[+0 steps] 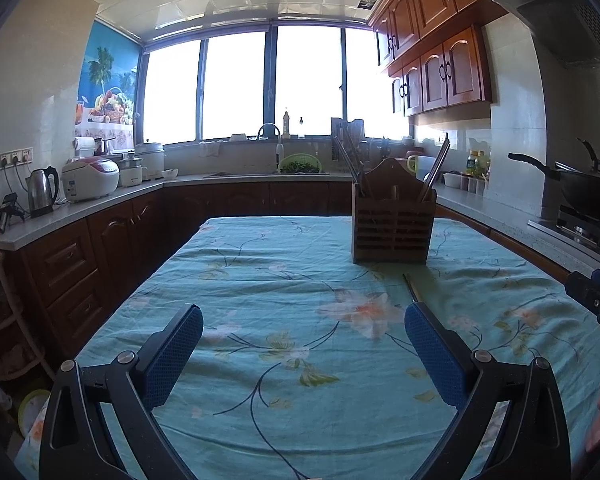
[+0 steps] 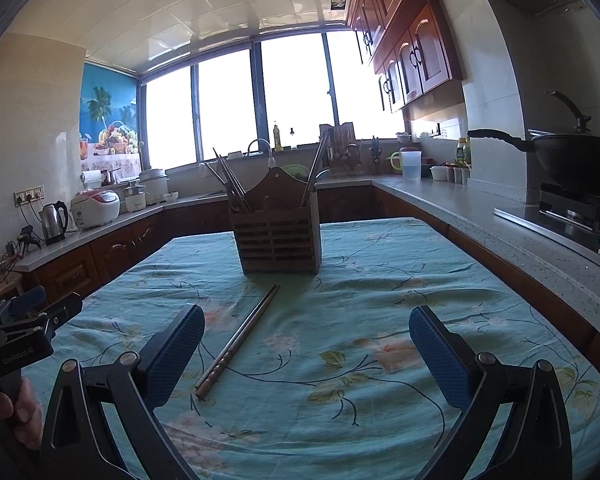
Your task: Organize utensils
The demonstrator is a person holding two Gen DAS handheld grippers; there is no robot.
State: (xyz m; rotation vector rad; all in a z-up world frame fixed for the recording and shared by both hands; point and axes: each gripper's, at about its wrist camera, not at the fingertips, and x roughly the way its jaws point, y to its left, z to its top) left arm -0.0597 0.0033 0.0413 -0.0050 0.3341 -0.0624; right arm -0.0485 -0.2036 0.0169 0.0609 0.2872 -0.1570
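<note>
R gripper (image 2: 306,338): jaws spread wide, nothing between them; black hinged arms w/ blue, fine-dotted rubber pads (image 2: 172,356). L gripper (image 1: 304,340): same build, also wide open & empty; pads (image 1: 432,356) hover over the cloth. Each unit shows at the edge of the other's view, w/ part of a hand (image 2: 18,412) on the L grip.

Chopsticks (image 2: 238,340): one pair, slim metal rods w/ ribbed near ends, lying flat & side by side on the cloth, diagonal, just inside the R gripper's left pad; far tips point toward the holder but stay apart from it.

Holder (image 2: 278,232): upright wooden box, slatted front, peaked back panel; more chopsticks stand tilted in both its left & right sides.

Cloth (image 2: 380,280): teal fabric, floral print, lightly creased, covering the table.

Surround: grey speckled counter (image 2: 460,216), dark wood cabinets, black wok (image 2: 580,160) on the stove at right.
</note>
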